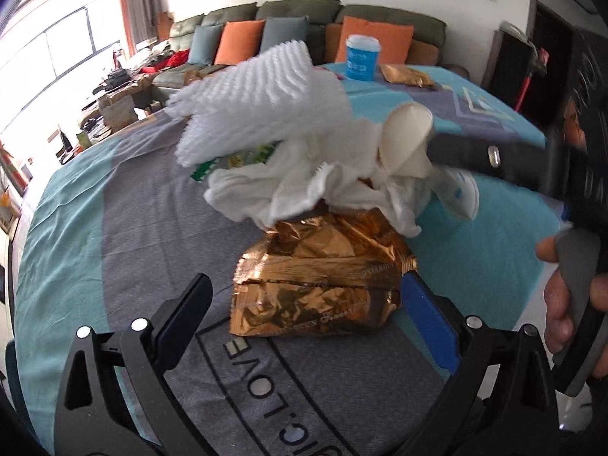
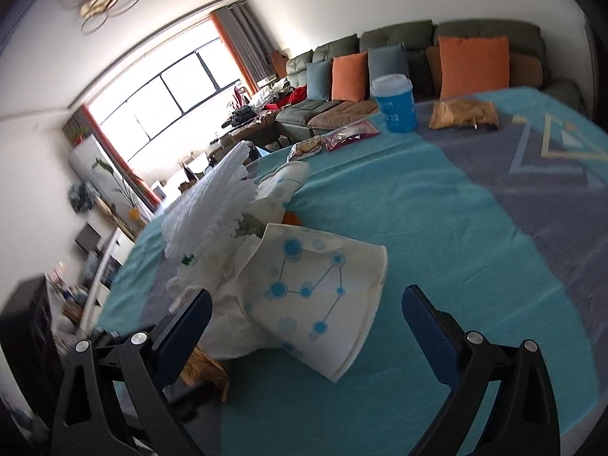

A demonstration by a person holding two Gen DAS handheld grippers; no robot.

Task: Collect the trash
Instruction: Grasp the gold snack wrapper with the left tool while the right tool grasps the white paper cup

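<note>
Left wrist view first: my left tool [image 1: 304, 304] is spread wide, its right pad touching the gold foil bag [image 1: 323, 285] on the tabletop [image 1: 114, 228]; the left pad is still clear. Piled on the bag's top are a white foam net sleeve [image 1: 250, 102], crumpled tissue [image 1: 304, 186] and a paper cup [image 1: 406, 140]. I should centre the bag between both pads and squeeze low, or the pile may topple. Over to the right wrist view, my right tool [image 2: 304, 323] also gapes around the dotted paper cup [image 2: 315, 296], gripping nothing; close gently, since the cup will crush.
</note>
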